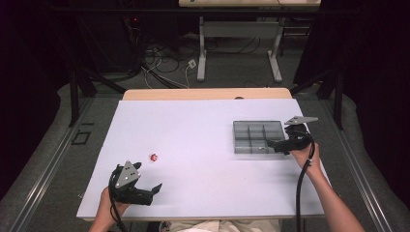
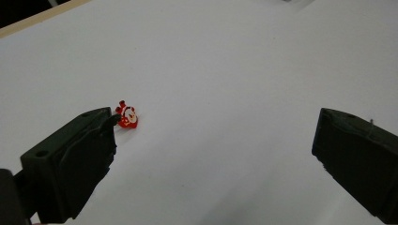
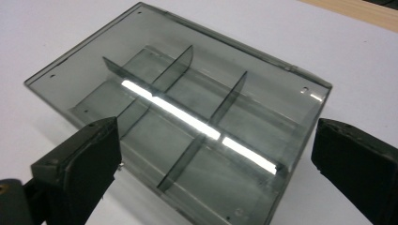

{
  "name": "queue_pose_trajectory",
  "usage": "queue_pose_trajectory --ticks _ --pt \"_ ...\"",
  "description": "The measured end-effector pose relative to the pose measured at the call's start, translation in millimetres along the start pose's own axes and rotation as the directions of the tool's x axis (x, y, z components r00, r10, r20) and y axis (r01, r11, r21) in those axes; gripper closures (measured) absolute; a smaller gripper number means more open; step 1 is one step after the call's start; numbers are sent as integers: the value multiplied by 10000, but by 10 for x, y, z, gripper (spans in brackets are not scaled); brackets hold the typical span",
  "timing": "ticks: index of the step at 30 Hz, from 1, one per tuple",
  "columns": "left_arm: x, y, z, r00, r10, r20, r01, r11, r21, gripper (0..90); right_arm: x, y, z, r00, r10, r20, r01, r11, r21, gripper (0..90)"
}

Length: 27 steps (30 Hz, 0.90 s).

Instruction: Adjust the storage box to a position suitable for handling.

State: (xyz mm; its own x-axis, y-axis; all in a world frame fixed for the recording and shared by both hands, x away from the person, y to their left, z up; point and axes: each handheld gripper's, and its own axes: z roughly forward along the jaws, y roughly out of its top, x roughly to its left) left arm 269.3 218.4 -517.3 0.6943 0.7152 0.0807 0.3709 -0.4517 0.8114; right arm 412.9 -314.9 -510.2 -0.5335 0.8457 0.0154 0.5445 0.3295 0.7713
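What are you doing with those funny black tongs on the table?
A person holds one pair of tongs in each hand over a white table. The left tongs are open, close to a tiny red and white toy but not touching it. The right tongs are open too, right at a grey see-through box with six compartments, all empty. Nothing has been picked up.

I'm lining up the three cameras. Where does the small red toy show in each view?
High view: the small red toy lies left of centre on the white table, ahead of the left gripper.
Left gripper view: beside the left jaw's tip.
Right gripper view: not in it.
Shared landmark: the white table.
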Motion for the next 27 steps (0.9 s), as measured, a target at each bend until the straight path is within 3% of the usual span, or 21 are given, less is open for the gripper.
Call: queue_pose_trajectory --ticks 2,4,10,18,23,27 --pt "1 -2 3 10000 -10 -40 10 10000 -10 1 -38 12 10 9999 124 93 -123 9999 -9 43" --pt "2 -1 1 10000 13 -34 -13 10000 1 0 -81 19 16 9996 237 167 -235 9997 -98 137" --pt "1 -1 3 10000 -10 -61 10 10000 -5 1 -183 22 -5 9969 651 436 -639 9975 -288 226" --pt "0 0 2 10000 -21 -43 22 10000 59 1 -281 0 -31 9927 485 1102 -431 9978 -503 550" --pt "1 0 -2 10000 -2 -11 2 10000 22 1 -331 -41 -56 9869 817 1393 -717 9946 -748 747" --pt "0 1 -6 10000 -8 14 8 10000 47 1 -368 -79 -50 9819 1052 1577 -958 9932 -657 831"
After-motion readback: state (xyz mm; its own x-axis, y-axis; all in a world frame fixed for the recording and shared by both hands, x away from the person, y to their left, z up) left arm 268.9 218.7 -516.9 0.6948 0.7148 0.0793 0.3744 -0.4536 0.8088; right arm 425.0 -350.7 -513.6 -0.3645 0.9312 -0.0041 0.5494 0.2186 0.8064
